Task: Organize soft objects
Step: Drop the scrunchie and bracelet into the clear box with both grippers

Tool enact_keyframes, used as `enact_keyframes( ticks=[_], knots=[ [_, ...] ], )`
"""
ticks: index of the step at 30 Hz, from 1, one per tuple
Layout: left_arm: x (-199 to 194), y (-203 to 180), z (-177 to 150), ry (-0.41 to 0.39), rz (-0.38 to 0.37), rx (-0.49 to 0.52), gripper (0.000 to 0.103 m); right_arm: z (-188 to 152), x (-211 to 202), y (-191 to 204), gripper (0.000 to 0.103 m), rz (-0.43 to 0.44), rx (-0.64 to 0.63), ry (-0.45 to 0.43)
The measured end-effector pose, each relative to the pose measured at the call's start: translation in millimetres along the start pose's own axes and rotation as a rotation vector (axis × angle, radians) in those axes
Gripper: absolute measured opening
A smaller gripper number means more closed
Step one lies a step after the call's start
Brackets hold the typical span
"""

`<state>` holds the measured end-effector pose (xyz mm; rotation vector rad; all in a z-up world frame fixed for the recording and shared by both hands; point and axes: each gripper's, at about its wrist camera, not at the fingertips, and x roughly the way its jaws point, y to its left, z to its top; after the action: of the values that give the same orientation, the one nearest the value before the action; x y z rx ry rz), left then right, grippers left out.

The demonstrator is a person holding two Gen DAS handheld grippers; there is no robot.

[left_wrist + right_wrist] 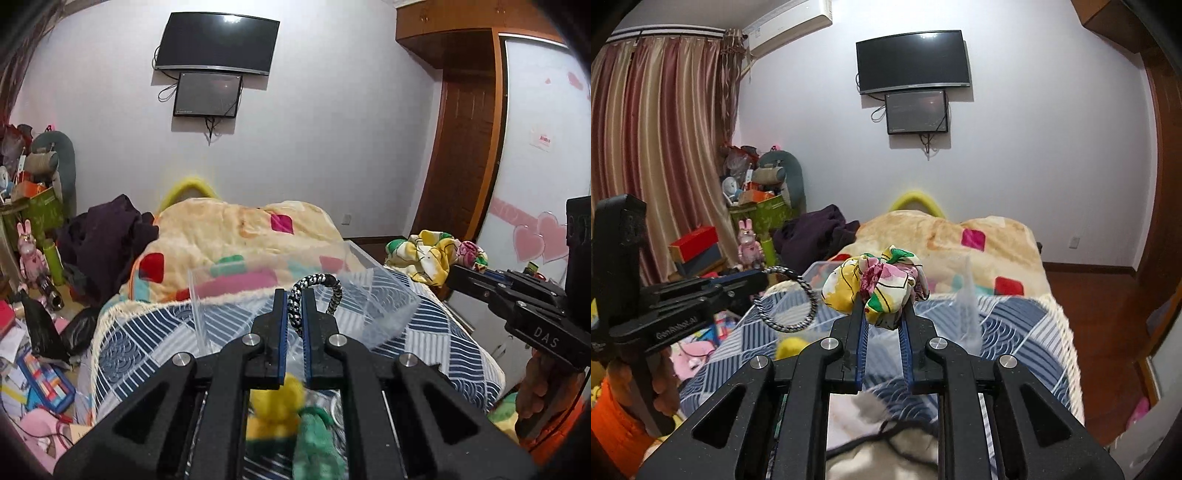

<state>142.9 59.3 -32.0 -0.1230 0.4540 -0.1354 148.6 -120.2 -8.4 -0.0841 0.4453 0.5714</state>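
My left gripper (294, 295) is shut on a black-and-white braided hair tie (334, 291), held above a clear plastic box (384, 291) on the bed. The tie also shows as a ring (798, 299) in the right wrist view, hanging from the left gripper (759, 282). My right gripper (883, 302) is shut on a colourful floral scrunchie (882, 280), held above the bed beside the box (966, 295). The right gripper (458, 275) and the scrunchie (436, 254) also show at the right of the left wrist view. A yellow plush (277, 402) and a green plush (314, 435) lie below my left gripper.
The bed has a blue-and-white patterned sheet (147, 339) and a cream blanket with coloured patches (236, 232). Dark clothes (107, 240) lie at its left. The floor at the left is cluttered with toys and boxes (37, 369). A wooden door (461, 155) stands at the right.
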Motion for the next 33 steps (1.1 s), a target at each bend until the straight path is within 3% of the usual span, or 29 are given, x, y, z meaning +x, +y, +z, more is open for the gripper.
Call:
enact_keyframes(
  ticks=[7,16,27,30,33],
  knots=[
    [38.2,19.9,12.6,0.056,0.044,-0.008,0.006,6.9,37.7,-4.4,0.014,-0.028,-0.026,0.082],
    [93.6,37.8,1.7,0.158,0.106,0.013,0.006,-3.7,85.5,-6.2,0.014,-0.046,-0.072,0.228],
    [126.8,37.6,-15.4,0.27,0.085,0.014,0.006,-10.4,121.1,-13.0,0.015,-0.022,-0.065,0.39],
    [125.6,38.6,-16.6,0.277,0.081,0.005,0.008,-12.0,118.2,-14.0,0.018,-0.029,-0.075,0.4],
    [121.5,40.4,-15.7,0.275,0.071,-0.008,0.015,-11.0,113.7,-14.8,0.035,-0.027,-0.069,0.398]
  ],
)
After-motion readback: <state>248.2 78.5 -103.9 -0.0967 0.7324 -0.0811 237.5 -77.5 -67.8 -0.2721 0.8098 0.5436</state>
